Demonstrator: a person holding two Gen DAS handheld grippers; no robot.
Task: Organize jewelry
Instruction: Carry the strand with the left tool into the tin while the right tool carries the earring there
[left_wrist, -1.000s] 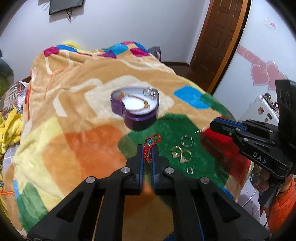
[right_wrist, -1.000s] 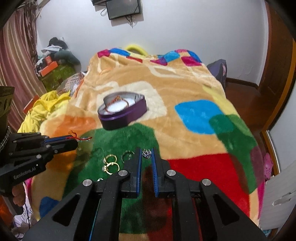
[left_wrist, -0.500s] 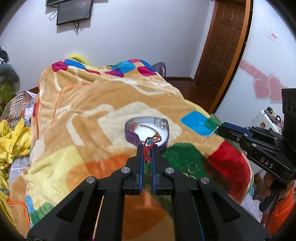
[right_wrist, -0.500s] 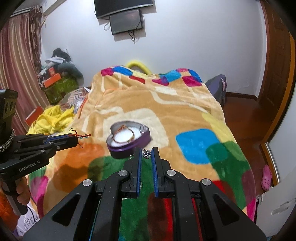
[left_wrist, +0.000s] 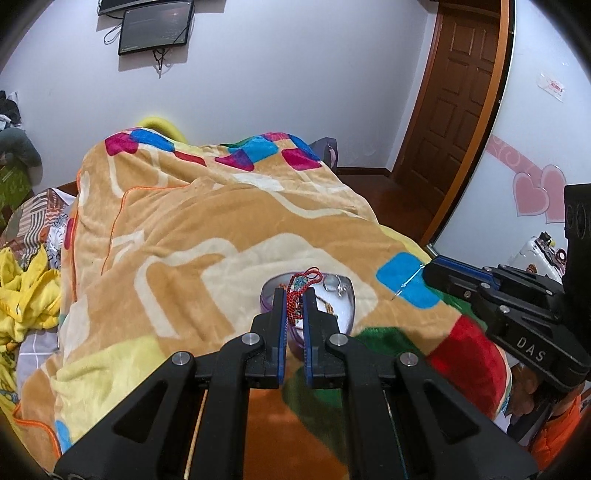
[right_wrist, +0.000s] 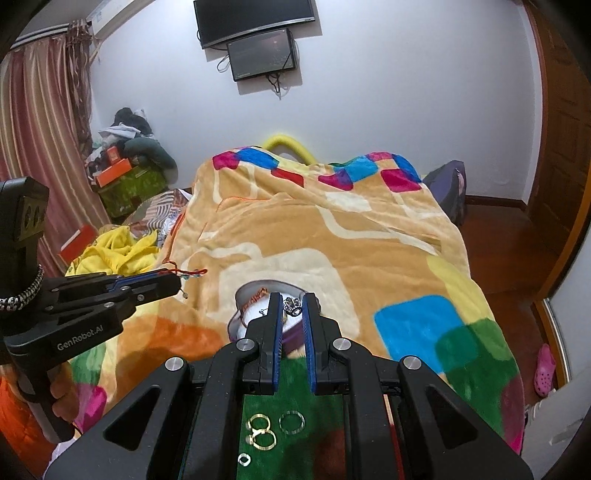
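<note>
Over on the left of the bed, the left claw (right_wrist: 177, 286) is clamped on a red cord bracelet (right_wrist: 186, 272), whose loose ends stick out past the tips. From its own camera, the left claw (left_wrist: 294, 295) holds that bracelet (left_wrist: 301, 286) just above a purple heart-shaped box (left_wrist: 343, 321) that sits on the blanket (left_wrist: 221, 229). Inside the box lie a gold chain (left_wrist: 327, 306) and a silver piece (left_wrist: 334, 284) on a white lining. Further right, the right claw (right_wrist: 293, 306) is clamped on a small silver ornament (right_wrist: 293, 305), held over the same box (right_wrist: 255, 291). Seen from the left camera, the right claw (left_wrist: 426, 271) has a thin silver strand (left_wrist: 406, 282) trailing from its tip. Near the foot of the bed, on a green patch, lie two gold rings (right_wrist: 262, 430) touching each other, a silver ring (right_wrist: 291, 421) just beside them, and a small clear ring (right_wrist: 244, 459) nearer the camera.
</note>
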